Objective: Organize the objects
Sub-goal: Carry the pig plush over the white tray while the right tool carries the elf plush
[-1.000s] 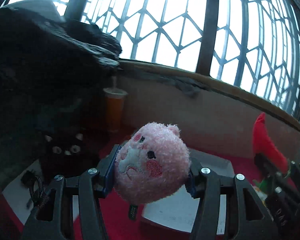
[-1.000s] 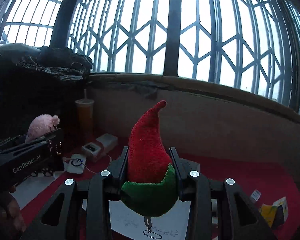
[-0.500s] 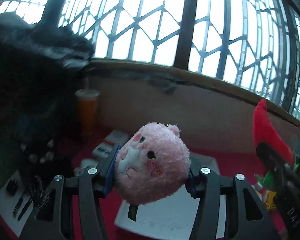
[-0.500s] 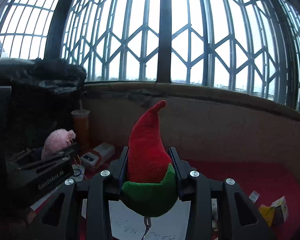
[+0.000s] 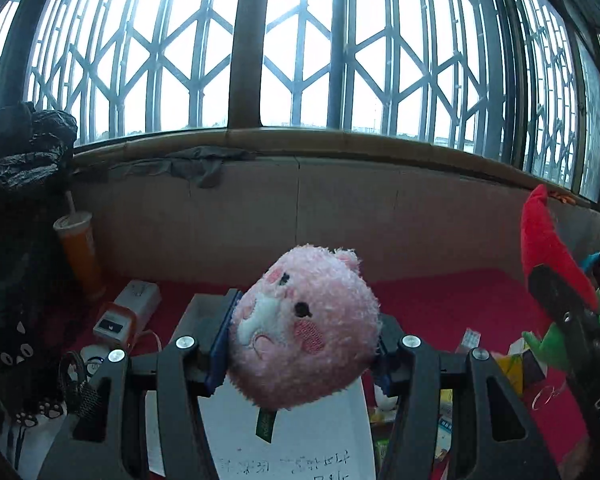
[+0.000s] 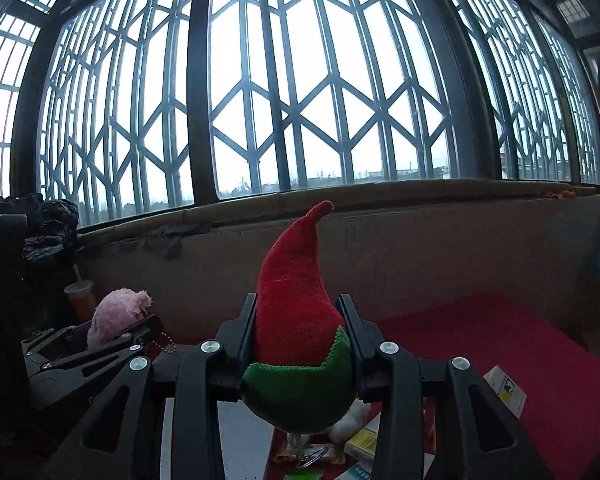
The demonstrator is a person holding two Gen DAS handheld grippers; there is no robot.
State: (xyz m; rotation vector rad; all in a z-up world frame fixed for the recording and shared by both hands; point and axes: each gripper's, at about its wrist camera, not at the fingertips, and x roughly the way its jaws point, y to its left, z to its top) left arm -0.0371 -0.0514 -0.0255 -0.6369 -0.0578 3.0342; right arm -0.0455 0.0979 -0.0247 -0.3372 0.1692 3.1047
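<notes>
Pink plush (image 5: pixel 304 332) hides the paper's (image 5: pixel 300 448) top (writing cut off).

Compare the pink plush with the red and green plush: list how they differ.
Shape: the pink plush is a round head with a face; the red and green plush tapers to a curled tip.
Colour: the pink plush is pink all over; the red and green plush is red above a green base.
Holder: left claw versus right claw.
Shared: both are soft toys, each clamped and lifted.

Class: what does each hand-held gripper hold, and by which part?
Left: pink plush, by its sides. Right: red-green plush, by its lower sides.
</notes>
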